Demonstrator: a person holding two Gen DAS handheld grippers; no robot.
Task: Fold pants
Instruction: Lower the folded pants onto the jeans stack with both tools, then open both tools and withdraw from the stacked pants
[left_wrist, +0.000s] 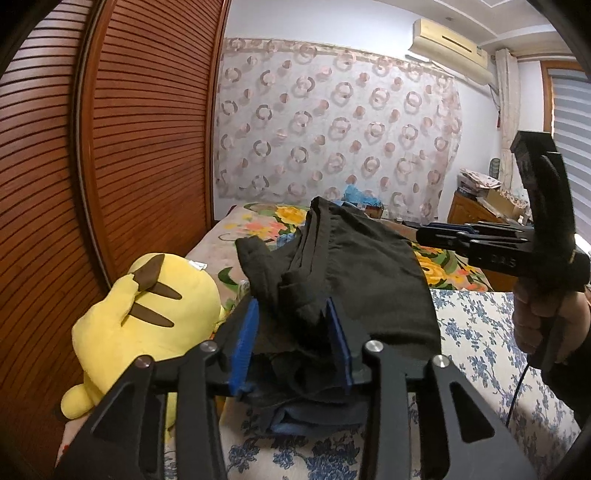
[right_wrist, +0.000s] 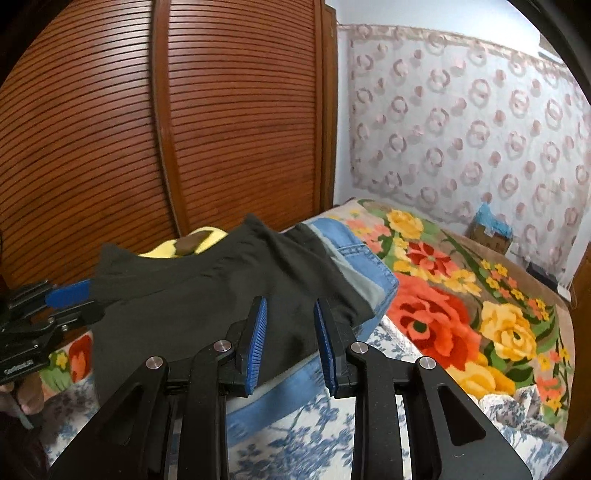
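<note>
**Left wrist and right wrist views: dark pants nearly folded on a bed**

Left wrist view: the left gripper (left_wrist: 295, 339) has its blue pads spread, with bunched cloth of the dark pants (left_wrist: 354, 266) lying loosely between them, not pinched. The pants sit folded on a stack of clothes on the bed (left_wrist: 480, 332), beside a yellow plush toy (left_wrist: 147, 310). White lettering on the right gripper's body is too blurred to read.

Right wrist view: the right gripper (right_wrist: 290, 339) is open over the pants' near edge, gripping nothing. Blue jeans (right_wrist: 354, 254) lie underneath. The fold looks mostly done; only tidying seems left.
</note>
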